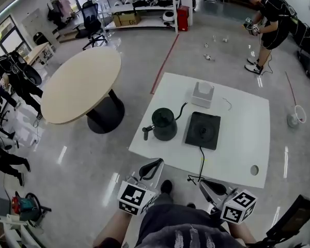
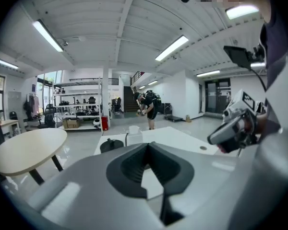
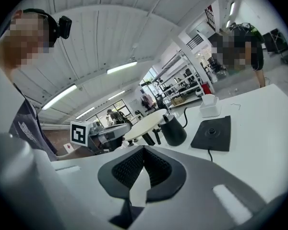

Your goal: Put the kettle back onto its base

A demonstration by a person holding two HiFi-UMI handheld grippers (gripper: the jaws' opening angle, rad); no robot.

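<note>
**Kettle stands off its base, both grippers empty**

White table (image 1: 237, 138) fills the middle of an open workshop floor. At its near edge the left gripper (image 1: 151, 168) hangs with jaws together on nothing, likely poised to start. The kettle (image 1: 164, 124) is dark, upright and lidded, its handle pointing left and its thin spout curving right. It stands just left of the flat black base (image 1: 202, 130). The right gripper (image 1: 213, 187) is likewise closed and empty.

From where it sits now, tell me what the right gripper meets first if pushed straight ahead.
Probably the black kettle: the right gripper points across the white table, and the kettle stands just right of its line, nothing nearer. Depth is unclear; it might pass beside it.
</note>
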